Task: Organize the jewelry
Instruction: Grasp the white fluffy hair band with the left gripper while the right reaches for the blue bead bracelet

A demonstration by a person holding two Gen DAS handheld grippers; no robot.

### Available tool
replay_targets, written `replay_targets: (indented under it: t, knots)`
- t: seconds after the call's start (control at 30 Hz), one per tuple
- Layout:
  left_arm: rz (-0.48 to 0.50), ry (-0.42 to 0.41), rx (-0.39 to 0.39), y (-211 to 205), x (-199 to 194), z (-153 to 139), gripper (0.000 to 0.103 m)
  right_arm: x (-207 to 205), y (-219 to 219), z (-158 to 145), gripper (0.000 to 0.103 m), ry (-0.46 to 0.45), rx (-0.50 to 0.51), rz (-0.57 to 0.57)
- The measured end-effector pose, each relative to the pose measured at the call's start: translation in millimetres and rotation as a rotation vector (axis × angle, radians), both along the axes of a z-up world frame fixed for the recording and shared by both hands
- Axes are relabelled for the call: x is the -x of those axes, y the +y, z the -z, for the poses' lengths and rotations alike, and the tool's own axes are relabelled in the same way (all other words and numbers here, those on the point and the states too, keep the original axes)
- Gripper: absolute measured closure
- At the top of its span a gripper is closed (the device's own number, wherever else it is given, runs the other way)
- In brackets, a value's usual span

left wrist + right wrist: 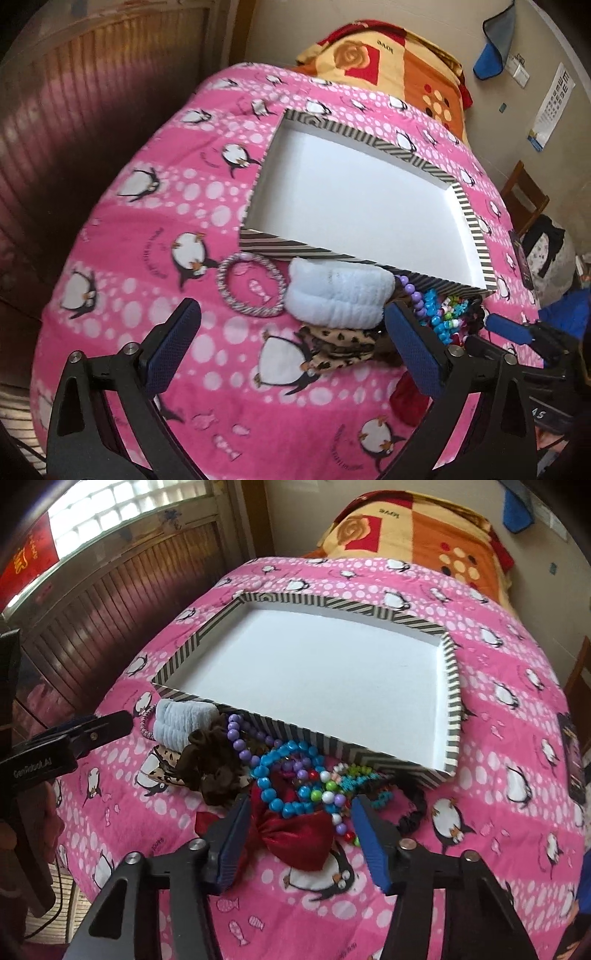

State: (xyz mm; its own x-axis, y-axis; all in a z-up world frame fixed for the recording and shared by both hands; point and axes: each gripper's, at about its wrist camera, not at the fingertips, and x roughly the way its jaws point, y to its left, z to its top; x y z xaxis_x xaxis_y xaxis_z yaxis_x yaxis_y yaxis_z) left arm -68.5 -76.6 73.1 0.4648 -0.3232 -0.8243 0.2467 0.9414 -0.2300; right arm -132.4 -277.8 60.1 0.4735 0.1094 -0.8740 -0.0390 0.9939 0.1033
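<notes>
left wrist view: left gripper (291, 334) has its jaws spread wide with nothing pinched, hovering over the pink penguin blanket (147, 221) on the bed
box: striped box (476, 229) sits open and white inside, on the blanket
jewelry near it: zebra bangle (251, 286) lies flat beside a white fluffy band (338, 299), both just in front of the box; leopard scrunchie (336, 345) under the band

right wrist view: right gripper (299, 829) jaws half spread, either side of the red bow (295, 836), can't tell if the pads press it
bead pile: blue bead bracelet (273, 775) lies on the bow, purple beads (238, 738) against the box wall, brown scrunchie (214, 771) to the left
</notes>
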Motion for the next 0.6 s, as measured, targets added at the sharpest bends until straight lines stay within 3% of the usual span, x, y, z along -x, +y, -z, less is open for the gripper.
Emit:
replay_targets:
  t: [0.1,0.37,0.43,0.47,0.5,0.53,0.6]
  knots:
    - [0.005,0.027,0.006,-7,-8,6,0.006,-8,2,5,0.054,0.012,-0.032,-0.038]
    - [0.029,0.103,0.003,-27,-27,24,0.033,-29,4,26,0.063,0.062,-0.087,-0.102]
    - [0.044,0.112,0.008,-32,-29,27,0.056,-34,4,32,0.071,0.073,-0.106,-0.118]
    - [0.051,0.116,0.003,-34,-29,28,0.058,-37,4,34,0.074,0.075,-0.114,-0.125]
    - [0.054,0.113,-0.009,-36,-29,28,0.068,-39,4,36,0.081,0.077,-0.121,-0.133]
    - [0.055,0.108,-0.017,-36,-30,28,0.084,-41,5,38,0.086,0.08,-0.125,-0.143]
    - [0.062,0.1,-0.018,-35,-30,24,0.086,-41,3,36,0.094,0.08,-0.147,-0.146]
